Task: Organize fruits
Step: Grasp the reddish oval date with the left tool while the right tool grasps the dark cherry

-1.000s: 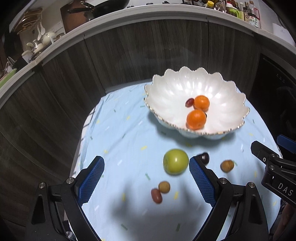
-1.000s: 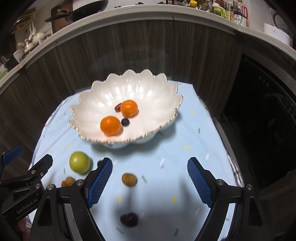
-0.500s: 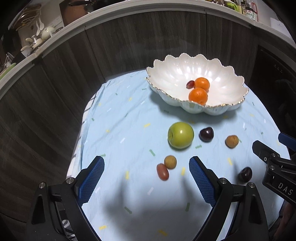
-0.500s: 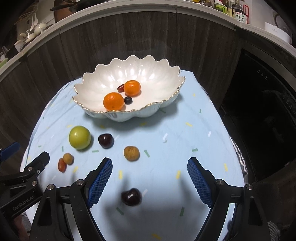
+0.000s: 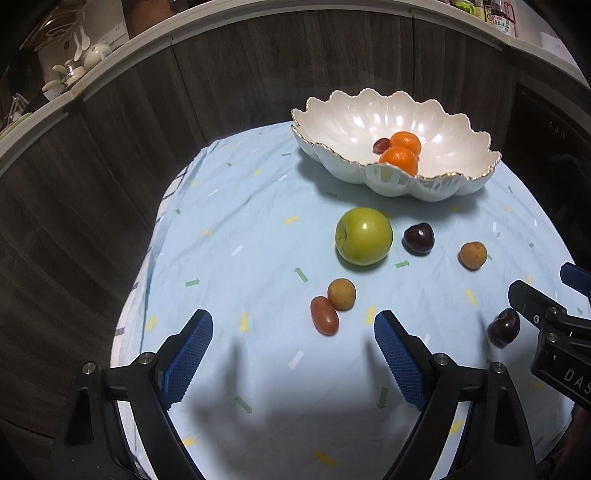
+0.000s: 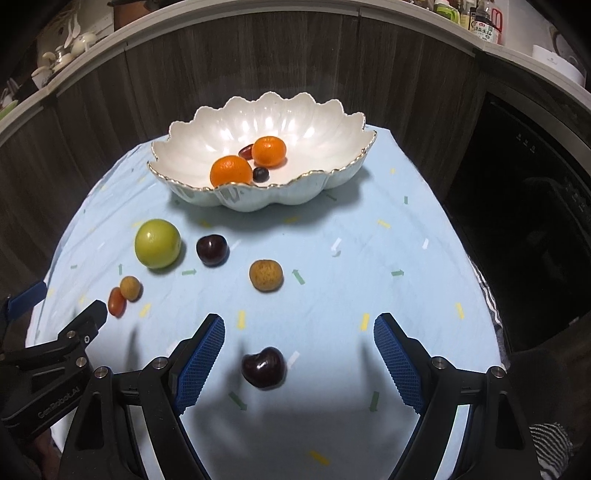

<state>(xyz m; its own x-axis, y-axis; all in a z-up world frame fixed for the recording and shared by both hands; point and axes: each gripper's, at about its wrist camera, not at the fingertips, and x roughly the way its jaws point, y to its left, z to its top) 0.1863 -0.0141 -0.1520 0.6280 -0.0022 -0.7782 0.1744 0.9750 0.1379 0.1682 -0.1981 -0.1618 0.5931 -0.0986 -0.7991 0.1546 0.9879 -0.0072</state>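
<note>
A white scalloped bowl (image 5: 458,122) (image 6: 325,125) at the back of the table holds two oranges (image 6: 231,170), a red grape and a dark berry. On the blue cloth lie a green apple (image 5: 364,241) (image 6: 157,242), two dark cherries (image 6: 211,249) (image 6: 263,367), two brown longans (image 6: 266,275) (image 5: 342,294) and a red grape tomato (image 5: 324,315). My left gripper (image 5: 293,345) is open and empty, just short of the tomato and longan. My right gripper (image 6: 299,350) is open, with the near cherry between its fingers, not gripped.
A dark wood cabinet wall rises behind the table. A counter above carries bottles (image 6: 484,22) and teaware (image 5: 70,70). The cloth's edges drop off left and right. A dark appliance (image 6: 535,221) stands at the right.
Both grippers have drawn back from the bowl and lowered toward the cloth. The near cherry has come between the right fingers. The fruits have not moved.
</note>
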